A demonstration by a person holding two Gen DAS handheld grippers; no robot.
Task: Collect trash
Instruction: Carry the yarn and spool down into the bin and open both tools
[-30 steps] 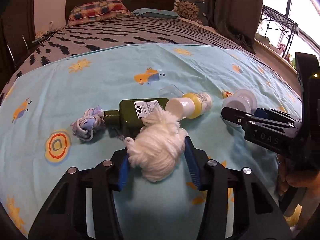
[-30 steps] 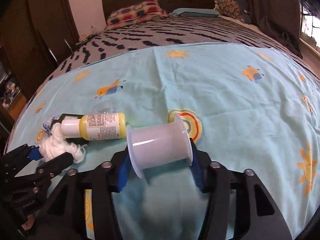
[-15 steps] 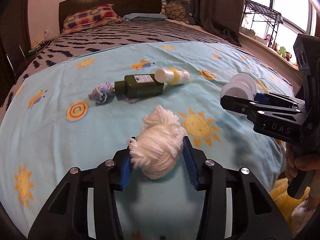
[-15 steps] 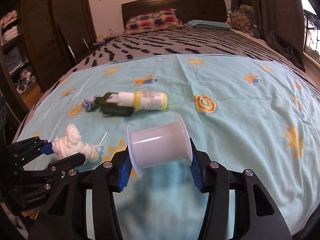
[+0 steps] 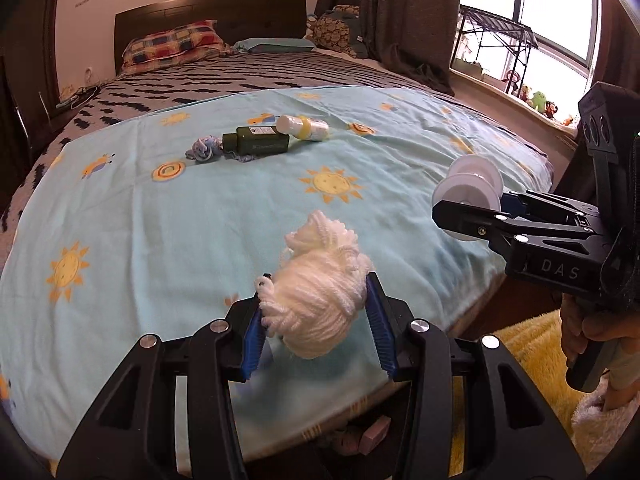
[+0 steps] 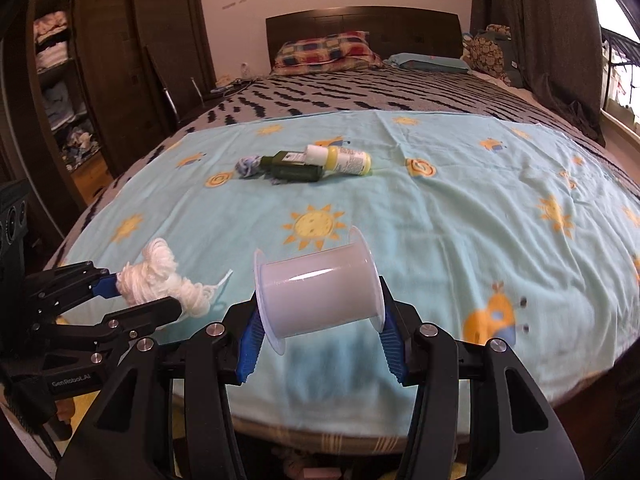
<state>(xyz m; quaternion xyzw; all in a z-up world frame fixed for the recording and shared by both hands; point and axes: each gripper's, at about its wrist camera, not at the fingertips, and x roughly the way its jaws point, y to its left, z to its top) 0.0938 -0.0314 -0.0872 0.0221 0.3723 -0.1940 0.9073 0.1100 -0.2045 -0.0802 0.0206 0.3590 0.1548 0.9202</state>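
Observation:
My left gripper is shut on a ball of white yarn, held above the bed's near edge. My right gripper is shut on an empty white plastic spool, gripped by its two flanges. Each gripper shows in the other's view: the right gripper with the spool at the right, the left gripper with the yarn at the left. Farther back on the blue sheet lie a dark green bottle, a yellow and white bottle and a small blue yarn bundle.
The bed runs back to pillows and a dark headboard. A window and curtain are on the right, a wardrobe on the left. A yellow rug lies on the floor. A hand holds the right gripper's handle.
Both grippers have drawn back from the middle of the bed toward its near edge, each keeping its load. The bottles and blue bundle now lie far ahead.

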